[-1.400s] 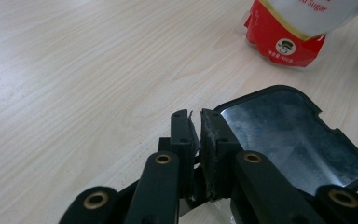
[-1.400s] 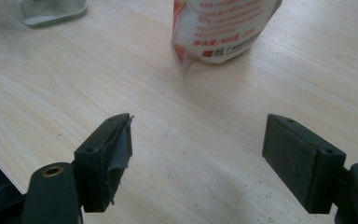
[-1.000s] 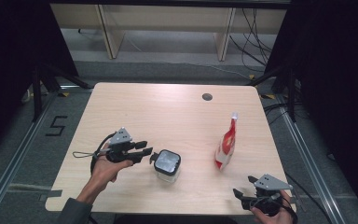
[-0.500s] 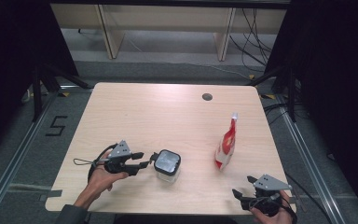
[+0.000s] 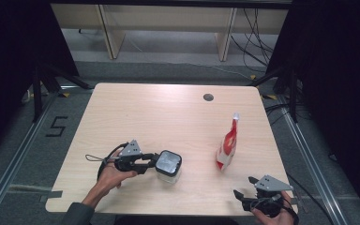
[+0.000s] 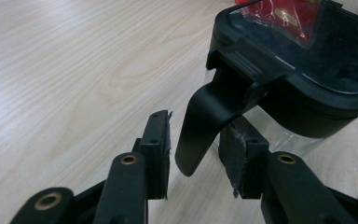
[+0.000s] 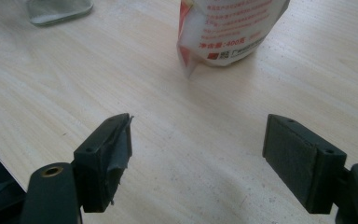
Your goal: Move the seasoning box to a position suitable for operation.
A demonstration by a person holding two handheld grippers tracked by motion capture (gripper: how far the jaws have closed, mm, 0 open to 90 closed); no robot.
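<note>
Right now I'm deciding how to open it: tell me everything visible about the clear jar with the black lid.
The jar stands upright on the table, near its front edge. Its body looks like clear glass or plastic; its squarish black lid has a see-through centre panel and a black latch flap hanging down one side. The left gripper brackets that flap, its fingers not yet pressing.

Both grippers are black, each topped by a grey three-cornered plate; left gripper [image 5: 151, 162] trails a looping black cable, brass rivets glint on right gripper [image 7: 198, 161], a dark sleeve [image 5: 77, 214] covers the left forearm
</note>
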